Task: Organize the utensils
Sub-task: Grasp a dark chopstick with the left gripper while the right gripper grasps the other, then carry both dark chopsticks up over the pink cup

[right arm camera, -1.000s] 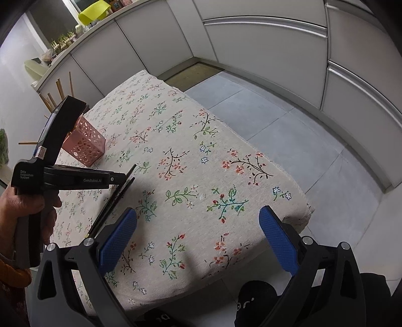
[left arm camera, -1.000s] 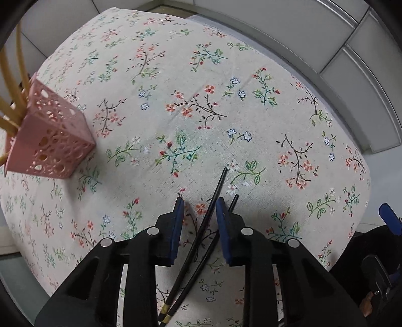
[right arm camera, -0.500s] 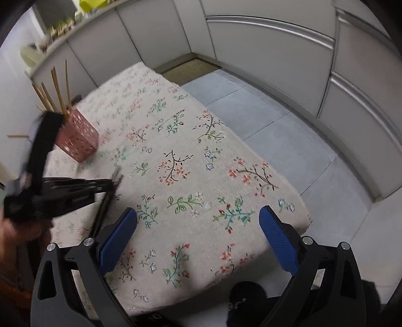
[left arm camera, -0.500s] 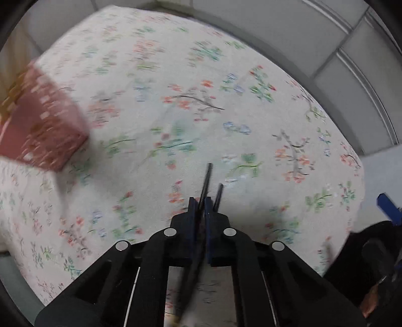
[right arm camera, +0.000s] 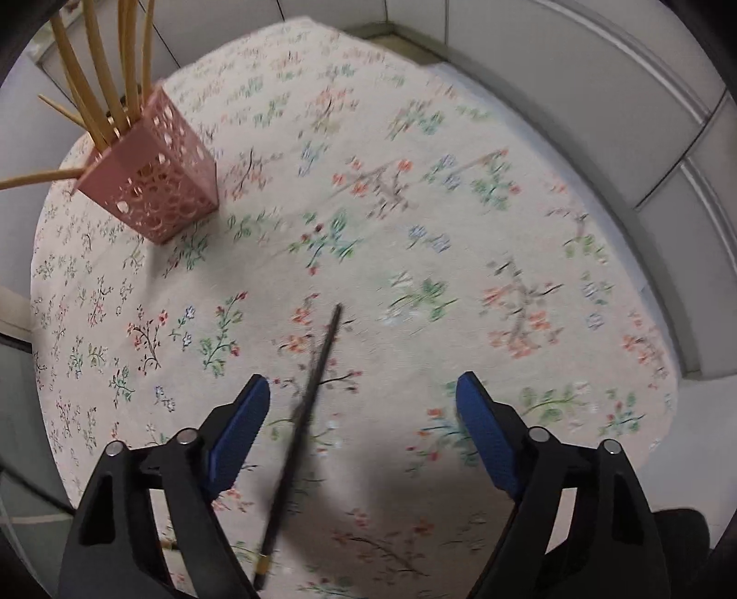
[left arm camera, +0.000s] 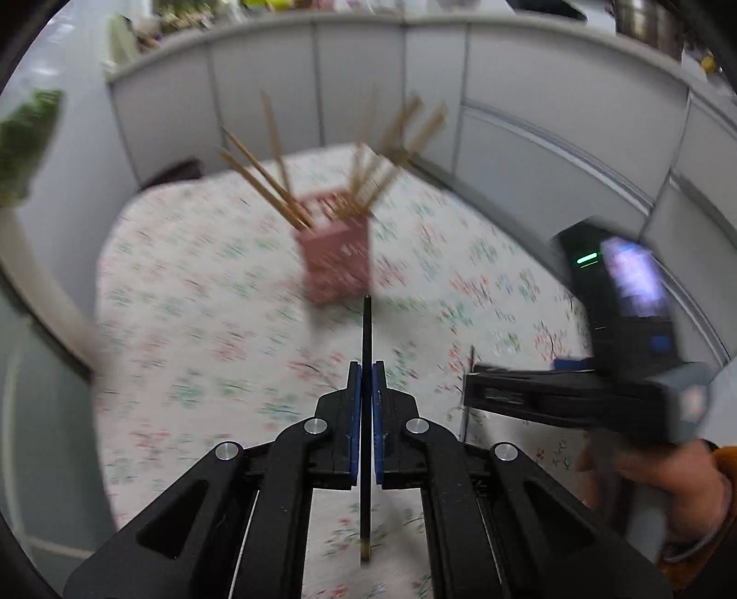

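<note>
Left gripper (left arm camera: 366, 368) clamps one chopstick (left arm camera: 366, 331); right gripper (right arm camera: 364, 414), empty jaws closing, should centre on tabletop chopstick (right arm camera: 318, 368); we aim ours into holder (left arm camera: 338, 258).

Home kitchen. Grey cabinet fronts (left arm camera: 391, 78) wrap around the room, with a cluttered countertop (left arm camera: 276, 7) above them and a metal pot (left arm camera: 645, 18) at the far right. Grey tile floor (right arm camera: 700, 414). A table under a floral cloth (right arm camera: 414, 230) carries a pink perforated holder (right arm camera: 161, 184) full of wooden chopsticks (right arm camera: 106, 64).
</note>
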The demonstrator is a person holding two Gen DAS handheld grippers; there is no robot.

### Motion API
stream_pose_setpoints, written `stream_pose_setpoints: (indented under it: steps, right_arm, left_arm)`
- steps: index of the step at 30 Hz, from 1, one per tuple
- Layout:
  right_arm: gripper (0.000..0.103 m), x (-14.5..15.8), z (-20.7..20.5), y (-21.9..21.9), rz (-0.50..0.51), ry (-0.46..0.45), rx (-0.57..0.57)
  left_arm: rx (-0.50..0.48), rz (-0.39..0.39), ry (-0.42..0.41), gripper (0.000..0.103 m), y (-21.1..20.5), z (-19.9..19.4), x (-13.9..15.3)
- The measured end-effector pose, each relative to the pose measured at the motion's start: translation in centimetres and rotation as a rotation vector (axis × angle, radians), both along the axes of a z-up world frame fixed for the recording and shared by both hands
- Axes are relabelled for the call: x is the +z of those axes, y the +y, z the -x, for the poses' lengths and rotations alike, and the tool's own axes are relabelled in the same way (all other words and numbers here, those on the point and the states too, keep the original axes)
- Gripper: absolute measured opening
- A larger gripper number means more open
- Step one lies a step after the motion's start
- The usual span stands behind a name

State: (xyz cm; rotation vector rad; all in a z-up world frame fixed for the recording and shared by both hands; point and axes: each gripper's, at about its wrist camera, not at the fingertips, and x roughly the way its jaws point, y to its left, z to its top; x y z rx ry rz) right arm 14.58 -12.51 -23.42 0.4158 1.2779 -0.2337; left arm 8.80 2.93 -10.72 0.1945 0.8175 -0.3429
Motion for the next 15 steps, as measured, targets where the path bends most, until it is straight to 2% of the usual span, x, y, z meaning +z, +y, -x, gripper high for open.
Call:
stream_pose_setpoints:
  steps: [2, 5, 6, 7, 8, 10, 15]
  right_arm:
    - [0.069, -1.2, -0.7, 0.6, -0.050, 0.063, -0.010]
    - [0.057, -0.8, -1.2, 1.8, -0.001, 0.066, -0.005]
    - [0.044, -0.7, -1.2, 1.9, 0.003, 0.067, -0.012]
    - [0.018, -0.6, -1.3, 1.9, 0.001, 0.067, -0.014]
    - [0.008, -0.7, -1.3, 1.9, -0.029, 0.071, -0.001]
    - [0.006, -0.6, -1.1, 1.8, -0.042, 0.057, 0.000]
    - [0.005, 1.4, 0.4, 1.4, -0.037, -0.057, 0.005]
  left_arm:
    - [0.027, -0.009, -0.047, 0.004, 0.7, 0.4, 1.1]
    - [0.074, -0.020, -0.120, 0.004, 2.1, 1.4, 3.1]
    - [0.078, -0.024, -0.130, 0.004, 2.2, 1.6, 3.4]
    - [0.082, -0.029, -0.144, 0.004, 2.3, 1.8, 3.8]
    - [0.085, -0.030, -0.154, 0.004, 2.4, 1.9, 3.9]
    - [0.091, -0.018, -0.165, 0.004, 2.6, 2.1, 4.4]
    - [0.103, -0.005, -0.181, 0.004, 2.6, 2.3, 4.6]
